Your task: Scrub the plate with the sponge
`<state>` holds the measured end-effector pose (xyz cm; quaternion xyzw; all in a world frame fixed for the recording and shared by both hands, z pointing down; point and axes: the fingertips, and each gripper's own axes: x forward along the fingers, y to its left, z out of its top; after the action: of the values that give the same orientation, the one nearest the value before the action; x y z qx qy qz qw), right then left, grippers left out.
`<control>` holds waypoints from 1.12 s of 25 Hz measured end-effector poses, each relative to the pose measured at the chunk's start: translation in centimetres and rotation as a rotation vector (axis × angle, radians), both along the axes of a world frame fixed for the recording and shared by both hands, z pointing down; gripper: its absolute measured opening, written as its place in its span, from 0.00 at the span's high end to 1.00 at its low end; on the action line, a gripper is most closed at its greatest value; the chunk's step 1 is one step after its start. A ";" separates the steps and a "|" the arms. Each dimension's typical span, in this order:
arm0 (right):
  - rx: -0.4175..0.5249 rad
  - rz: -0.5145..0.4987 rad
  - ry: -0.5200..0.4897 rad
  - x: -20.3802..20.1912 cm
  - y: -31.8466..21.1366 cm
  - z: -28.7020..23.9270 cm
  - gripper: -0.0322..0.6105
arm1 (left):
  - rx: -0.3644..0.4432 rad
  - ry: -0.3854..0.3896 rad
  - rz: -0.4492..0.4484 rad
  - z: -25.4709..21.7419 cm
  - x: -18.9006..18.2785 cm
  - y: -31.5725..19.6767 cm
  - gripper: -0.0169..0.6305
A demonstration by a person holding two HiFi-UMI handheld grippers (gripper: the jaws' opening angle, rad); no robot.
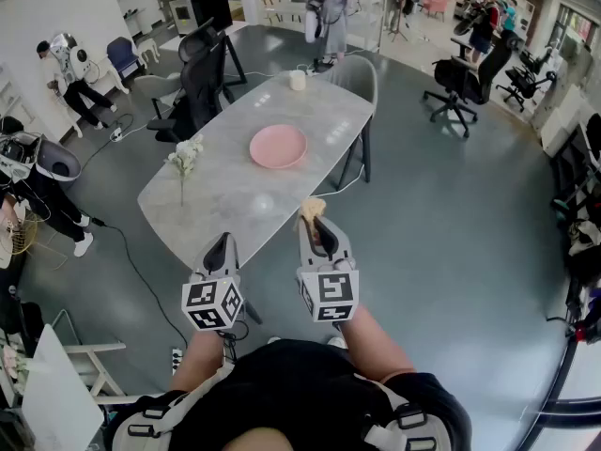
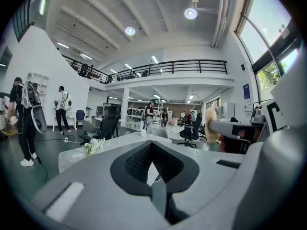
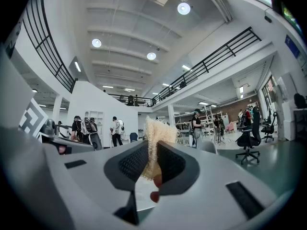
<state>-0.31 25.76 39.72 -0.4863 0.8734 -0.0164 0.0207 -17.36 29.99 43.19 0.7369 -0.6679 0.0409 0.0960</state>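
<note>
Now our right gripper [image 1: 316, 222], clamped on the tan fibrous sponge [image 1: 312, 208], hangs short of the round pink plate [image 1: 278, 147]; we should press it down flat there. Our left gripper [image 1: 220, 244] has its jaws together, empty.

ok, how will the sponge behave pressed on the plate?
The sponge looks fibrous and squeezed thin in the right gripper, so probably soft and light. Its free tip stands upright, so likely springy, not floppy. Coarse weave may drag.
</note>
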 end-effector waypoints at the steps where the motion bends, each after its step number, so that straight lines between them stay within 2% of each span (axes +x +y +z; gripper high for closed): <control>1: 0.002 -0.001 0.000 -0.3 0.2 0.0 0.86 | 0.000 0.002 0.000 0.0 -0.2 0.1 0.98; 14: -0.004 0.005 -0.007 -4.2 0.8 0.2 0.86 | -0.003 0.011 0.022 0.7 -3.6 0.1 0.98; 28: 0.000 0.065 0.033 -12.0 1.4 0.9 0.86 | 0.028 0.035 0.094 1.2 -11.2 -0.9 0.98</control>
<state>-12.35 27.15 40.59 -0.5147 0.8573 -0.0076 0.0070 -28.54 29.09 44.39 0.7694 -0.6312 0.0229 0.0953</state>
